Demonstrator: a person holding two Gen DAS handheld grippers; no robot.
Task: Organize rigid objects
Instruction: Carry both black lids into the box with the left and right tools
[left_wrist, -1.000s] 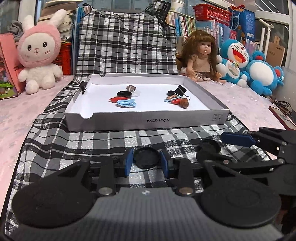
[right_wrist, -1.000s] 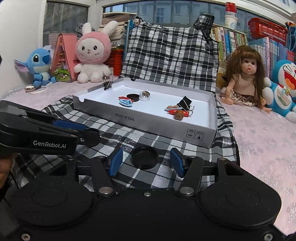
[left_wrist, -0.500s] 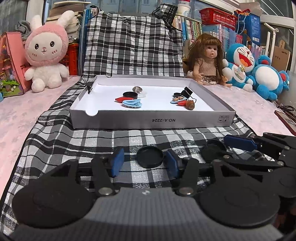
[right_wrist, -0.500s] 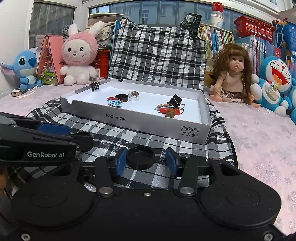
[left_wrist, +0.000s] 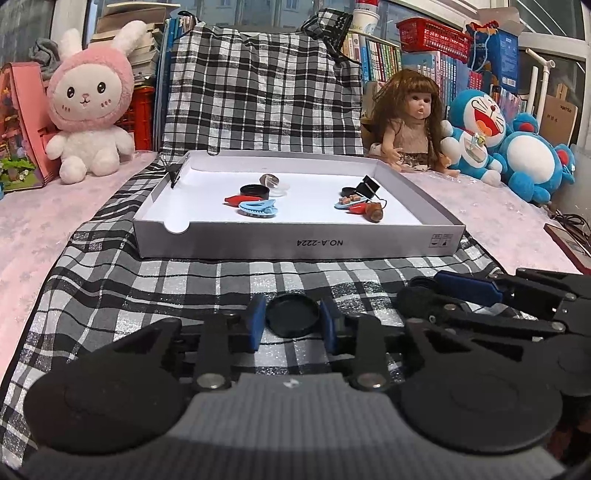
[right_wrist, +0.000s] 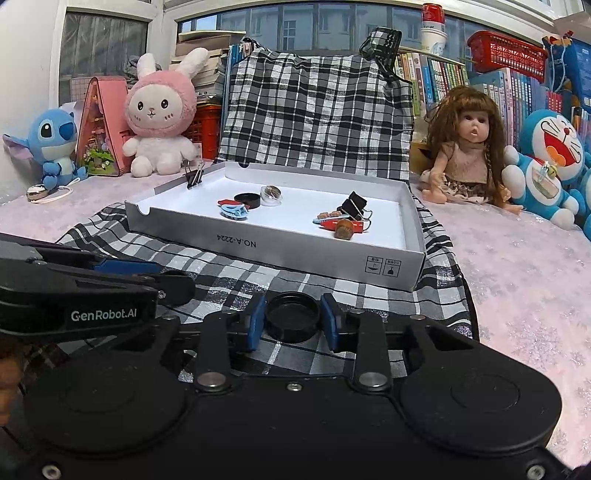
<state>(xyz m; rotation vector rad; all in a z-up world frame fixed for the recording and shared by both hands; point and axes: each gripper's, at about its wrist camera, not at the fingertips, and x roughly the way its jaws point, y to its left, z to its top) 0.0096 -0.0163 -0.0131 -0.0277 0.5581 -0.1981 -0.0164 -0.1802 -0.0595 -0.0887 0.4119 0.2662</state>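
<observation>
My left gripper (left_wrist: 293, 314) is low over the plaid cloth, and its jaws are closing with both blue pads against a flat black round lid (left_wrist: 291, 308). In the right wrist view, the right gripper (right_wrist: 293, 317) is closing the same way on a black round cap (right_wrist: 293, 321), hollow side up, with its pads touching the rim. Each gripper shows in the other's view: the right gripper (left_wrist: 424, 291) beside the left one, and the left gripper (right_wrist: 173, 282) at the left edge. Ahead is a white shallow box (left_wrist: 295, 243) holding small items.
Inside the box, a black lid (left_wrist: 254, 190), a clear round case (left_wrist: 271, 181), a red clip and a blue hair clip (left_wrist: 258, 207) lie left. A black binder clip (left_wrist: 366, 185), a brown piece and more clips lie right. Plush toys and a doll (left_wrist: 410, 122) line the back.
The left jaws widened, then narrowed onto the black lid. The right jaws narrowed steadily until their pads met the cap. Neither hand shifted noticeably.
</observation>
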